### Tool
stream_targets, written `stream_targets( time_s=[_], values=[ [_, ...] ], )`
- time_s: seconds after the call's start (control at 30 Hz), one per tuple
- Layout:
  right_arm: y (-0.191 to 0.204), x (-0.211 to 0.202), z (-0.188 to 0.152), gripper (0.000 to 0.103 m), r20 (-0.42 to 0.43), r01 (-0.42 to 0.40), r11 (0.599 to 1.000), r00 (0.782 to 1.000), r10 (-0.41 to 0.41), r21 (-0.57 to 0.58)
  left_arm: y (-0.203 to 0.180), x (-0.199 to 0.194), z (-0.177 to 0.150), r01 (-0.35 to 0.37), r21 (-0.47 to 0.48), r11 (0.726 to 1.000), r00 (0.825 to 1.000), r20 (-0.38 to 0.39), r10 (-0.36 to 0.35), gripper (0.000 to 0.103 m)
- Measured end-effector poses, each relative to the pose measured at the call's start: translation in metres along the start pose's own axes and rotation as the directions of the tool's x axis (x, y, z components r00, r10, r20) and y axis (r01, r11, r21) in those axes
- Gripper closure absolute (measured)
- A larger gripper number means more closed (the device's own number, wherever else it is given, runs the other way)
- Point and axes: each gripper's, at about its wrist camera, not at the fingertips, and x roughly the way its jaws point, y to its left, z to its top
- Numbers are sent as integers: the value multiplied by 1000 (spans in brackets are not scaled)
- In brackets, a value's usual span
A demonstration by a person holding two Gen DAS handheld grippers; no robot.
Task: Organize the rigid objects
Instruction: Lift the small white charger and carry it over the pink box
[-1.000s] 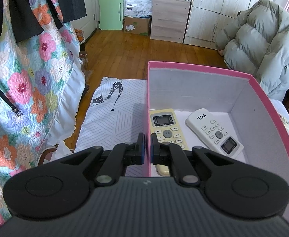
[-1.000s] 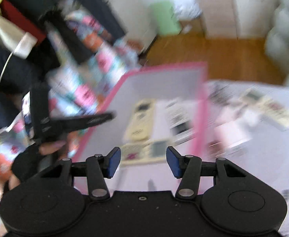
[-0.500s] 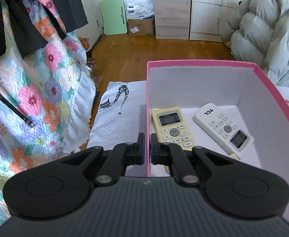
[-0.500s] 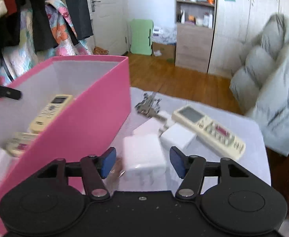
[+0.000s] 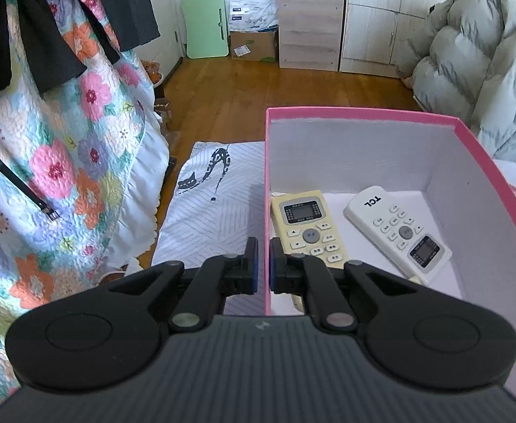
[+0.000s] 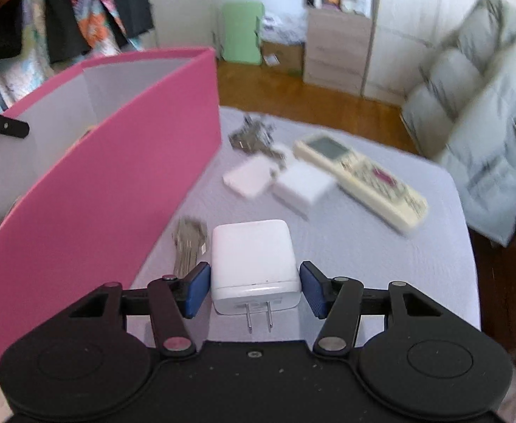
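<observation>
A pink box holds a yellowish remote and a white TCL remote. My left gripper is shut on the box's left wall, one finger on each side of it. In the right wrist view the box stands at the left. A white plug charger lies flat on the pale cloth, prongs toward the camera. My right gripper straddles it, jaws closing, blue pads just beside its two sides.
Farther back on the cloth lie a cream remote, two white adapters and a bunch of keys. More keys lie left of the charger. A floral quilt hangs left, a puffy coat right.
My right gripper swung away from the box opening, rightward and down over the cloth, and came around the white charger. The left gripper has stayed clamped on the box wall.
</observation>
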Motion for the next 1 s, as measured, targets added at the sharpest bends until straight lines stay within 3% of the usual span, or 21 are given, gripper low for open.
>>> stream_targets(
  time_s=[0.3,0.53,0.63,0.77,1.0],
  values=[
    [4,1,-1,41,-38,2,998,999,-4,-55,4,0,1,9,-6,1000,1000,-5,-9,98],
    [-7,10,-6,43,-8,-10,999,1000,10,40,0,2,2,-12,26,1000,1000,-10,12,98],
    [-13,-8,-7,43,45,-36,994,998,32,102,0,2,2,-5,22,1000,1000,-9,5,98],
    [-6,-41,-1,43,138,-37,994,990,23,98,2,1,1,13,-1,1000,1000,-10,-13,98],
    [21,-100,19,43,298,-99,994,951,82,43,7,1,0,24,-29,999,1000,-9,-25,98]
  ],
)
